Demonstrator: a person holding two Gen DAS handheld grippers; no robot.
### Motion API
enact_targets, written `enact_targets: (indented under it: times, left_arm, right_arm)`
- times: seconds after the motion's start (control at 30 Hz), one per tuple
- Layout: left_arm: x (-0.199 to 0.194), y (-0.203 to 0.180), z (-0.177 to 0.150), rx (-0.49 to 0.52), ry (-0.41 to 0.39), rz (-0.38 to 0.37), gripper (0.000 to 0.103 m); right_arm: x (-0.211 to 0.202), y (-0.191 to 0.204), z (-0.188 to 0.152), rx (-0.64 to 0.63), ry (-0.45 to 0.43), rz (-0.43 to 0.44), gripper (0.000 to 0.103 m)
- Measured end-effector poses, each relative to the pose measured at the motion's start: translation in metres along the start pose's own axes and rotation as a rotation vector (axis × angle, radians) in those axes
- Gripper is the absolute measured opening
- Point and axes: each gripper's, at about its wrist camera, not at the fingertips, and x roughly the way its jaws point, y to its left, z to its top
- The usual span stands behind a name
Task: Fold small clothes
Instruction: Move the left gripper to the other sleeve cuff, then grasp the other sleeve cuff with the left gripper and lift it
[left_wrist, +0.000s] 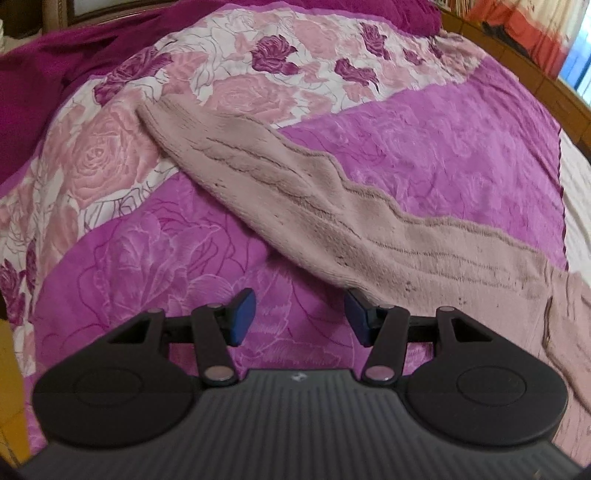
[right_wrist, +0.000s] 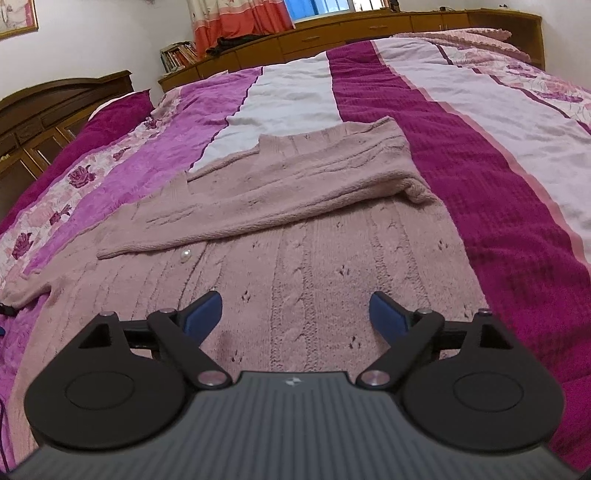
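Note:
A dusty-pink knitted cardigan lies flat on the bed. In the right wrist view one sleeve is folded across its body, and a pearl button shows below it. In the left wrist view the other sleeve stretches out diagonally over the bedspread. My left gripper is open and empty, just beside the near edge of that sleeve. My right gripper is open and empty, low over the cardigan's body.
The bed has a pink, magenta and white floral bedspread. A wooden headboard stands at the left in the right wrist view, a low wooden cabinet with books behind the bed, and curtains at the window.

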Motion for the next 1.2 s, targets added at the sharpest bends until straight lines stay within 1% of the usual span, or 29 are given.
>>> enact_targets:
  times: [0.37, 0.53, 0.63, 0.77, 0.83, 0.9, 1.1, 1.2]
  left_arm:
    - [0.006, 0.016, 0.005, -0.085, -0.034, -0.044, 0.055]
    - [0.006, 0.020, 0.007, -0.128, -0.058, -0.085, 0.055]
    - [0.001, 0.029, 0.005, -0.191, -0.077, -0.141, 0.055]
    - [0.000, 0.048, 0.004, -0.315, -0.093, -0.237, 0.055]
    - [0.003, 0.054, 0.005, -0.365, -0.091, -0.250, 0.055]
    - [0.008, 0.058, 0.008, -0.392, -0.084, -0.252, 0.055]
    - [0.028, 0.054, 0.018, -0.409, -0.090, -0.284, 0.055]
    - [0.037, 0.051, 0.025, -0.411, -0.103, -0.282, 0.055]
  right_arm:
    - [0.003, 0.000, -0.003, -0.002, -0.003, -0.001, 0.092]
    - [0.004, 0.002, -0.005, -0.015, -0.002, -0.011, 0.092]
    - [0.004, 0.002, -0.005, -0.011, -0.003, -0.011, 0.092]
    - [0.006, 0.001, -0.006, 0.003, -0.007, -0.008, 0.092]
    - [0.006, 0.001, -0.007, 0.001, -0.009, -0.010, 0.093]
    - [0.006, 0.001, -0.007, -0.003, -0.011, -0.010, 0.093]
    - [0.007, 0.000, -0.008, -0.005, -0.017, -0.007, 0.094]
    - [0.007, 0.000, -0.008, -0.001, -0.018, -0.004, 0.094]
